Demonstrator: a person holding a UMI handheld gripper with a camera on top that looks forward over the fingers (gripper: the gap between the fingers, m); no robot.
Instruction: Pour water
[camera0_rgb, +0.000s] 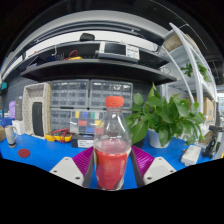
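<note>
We note the gripper (112, 163) clamped on one clear plastic bottle (112, 150) with an orange cap and red liquid, pinched between its two magenta pads (83, 160) above the smooth blue table (35, 152), one leafy green plant (165, 117) and shelves (85, 70) beyond.

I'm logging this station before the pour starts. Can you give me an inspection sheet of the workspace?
Surface: blue table.
Job's things: clear bottle with red liquid and a red cap, upright between the fingers; no receiving vessel seen.
Clutter: small items at the table's far side, unclear.
Grippers: gripper around the bottle; contact unclear.
Cables: nothing seen.
Surroundings: green plant, drawer cabinet, shelves above.
</note>
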